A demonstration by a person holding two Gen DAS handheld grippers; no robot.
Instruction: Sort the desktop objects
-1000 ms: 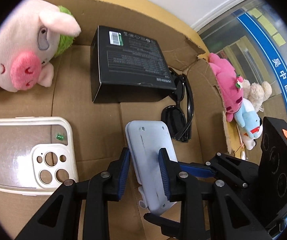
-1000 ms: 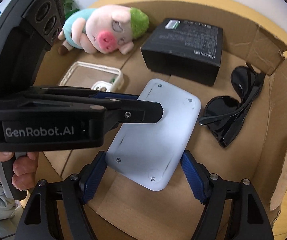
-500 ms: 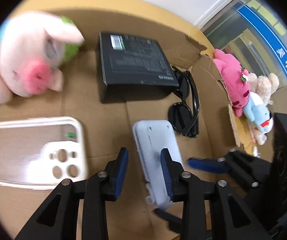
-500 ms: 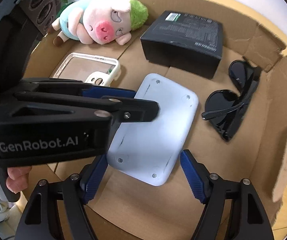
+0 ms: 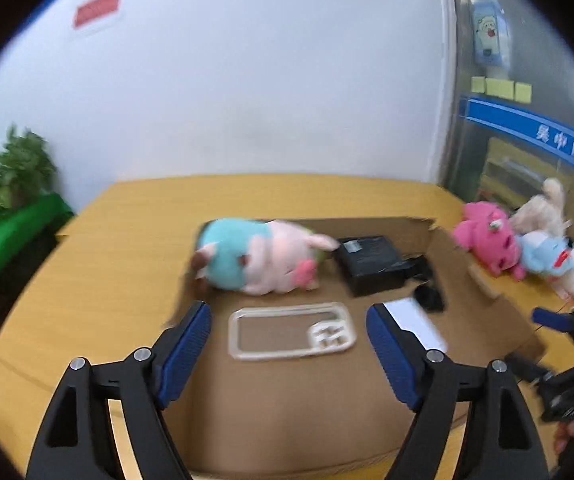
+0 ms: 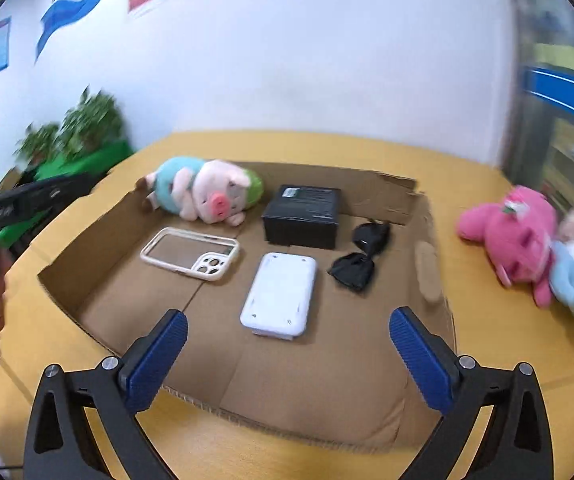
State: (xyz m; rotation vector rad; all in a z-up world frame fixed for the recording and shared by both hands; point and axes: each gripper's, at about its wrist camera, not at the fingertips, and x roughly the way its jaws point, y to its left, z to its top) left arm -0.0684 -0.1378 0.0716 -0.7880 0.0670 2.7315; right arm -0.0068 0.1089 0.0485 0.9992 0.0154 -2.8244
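White device (image 6: 279, 295): flat in the cardboard box (image 6: 415, 196), middle of its floor.
Phone case (image 6: 191, 253): left of the device.
Sunglasses (image 6: 361, 255): right of the device.
Right gripper (image 6: 288, 354): jaws opening, nothing between.
Left gripper (image 5: 289, 350): jaws opening, nothing between.

Bright, even indoor light fills both fisheye views, with no harsh glare on the white wall (image 6: 307, 60). Motion blur smears the left wrist view: the pig toy (image 5: 263, 256) and the phone case (image 5: 291, 336) lose their edges, and the dark glasses there are perhaps too soft to make out. The right wrist view is sharper at its centre, where the black box (image 6: 303, 216) casts a soft shadow. Straight lines bow towards black corners.
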